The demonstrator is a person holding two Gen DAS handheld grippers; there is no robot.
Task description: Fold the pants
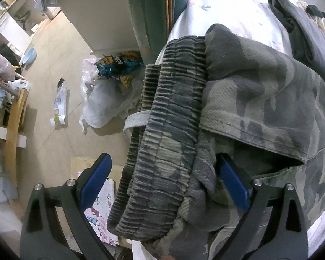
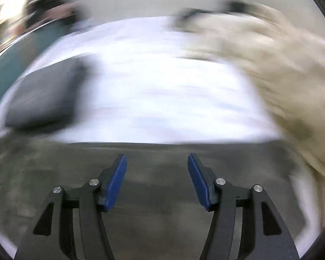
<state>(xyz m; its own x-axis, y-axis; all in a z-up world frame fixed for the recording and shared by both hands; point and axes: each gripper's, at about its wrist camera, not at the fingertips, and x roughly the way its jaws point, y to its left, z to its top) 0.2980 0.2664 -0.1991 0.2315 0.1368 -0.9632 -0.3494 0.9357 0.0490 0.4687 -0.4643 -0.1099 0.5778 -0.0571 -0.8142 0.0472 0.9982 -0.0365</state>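
Observation:
Camouflage pants [image 1: 260, 99] lie bunched at the edge of a bed with a pale floral sheet [image 1: 223, 6]. Their ribbed elastic waistband [image 1: 169, 117] hangs over the bed edge. My left gripper [image 1: 164, 182] is open, its blue pads wide apart on either side of the waistband; the right pad [image 1: 234, 184] is tucked into a fold of the cloth. The right wrist view is motion-blurred. My right gripper [image 2: 157, 179] is open and empty above a grey-green blurred cloth [image 2: 162, 195], likely the pants.
A dark garment [image 1: 301, 34] lies further back on the bed, and a dark folded item [image 2: 45, 99] and a beige heap [image 2: 292, 75] show on the sheet. The floor at left holds snack bags [image 1: 119, 65], plastic bags, a carton and a wooden chair [image 1: 13, 117].

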